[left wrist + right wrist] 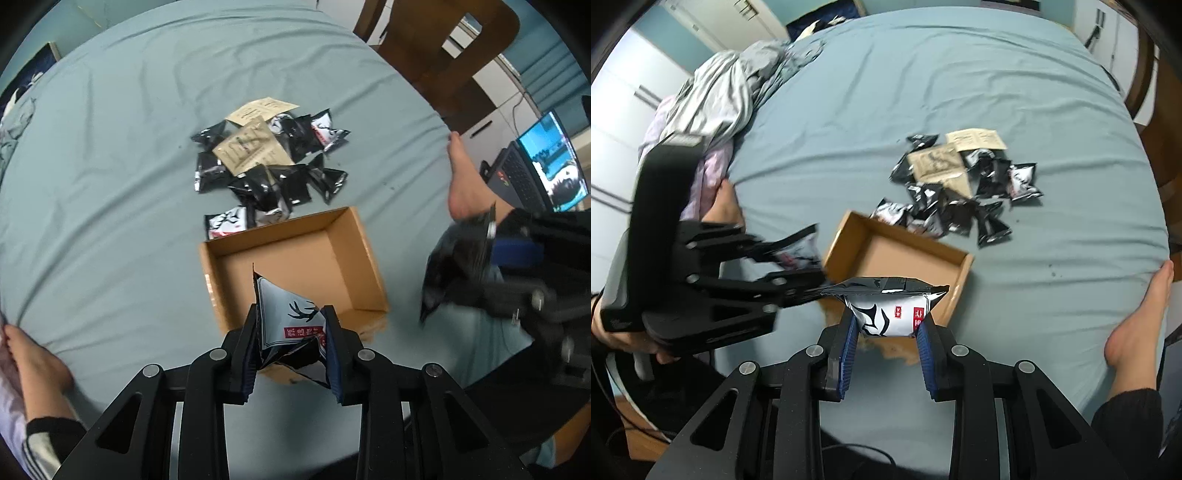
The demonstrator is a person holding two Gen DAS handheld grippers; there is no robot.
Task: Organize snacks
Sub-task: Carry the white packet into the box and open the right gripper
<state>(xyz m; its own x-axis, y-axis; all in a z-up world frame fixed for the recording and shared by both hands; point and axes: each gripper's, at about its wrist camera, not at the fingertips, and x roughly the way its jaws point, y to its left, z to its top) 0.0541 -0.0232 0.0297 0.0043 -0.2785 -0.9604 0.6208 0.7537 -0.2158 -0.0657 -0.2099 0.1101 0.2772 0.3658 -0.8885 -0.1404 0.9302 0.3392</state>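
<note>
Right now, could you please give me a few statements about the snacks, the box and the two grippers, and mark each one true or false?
1. The left gripper holds a snack packet with an antler print. True.
2. The right gripper is empty. False: it is shut on a black and white packet.
3. The cardboard box already holds several packets. False: no packets show inside it.
4. A pile of packets lies on the blue sheet beyond the box. True.
5. All packets in the pile are black. False: two tan packets lie among them.
</note>
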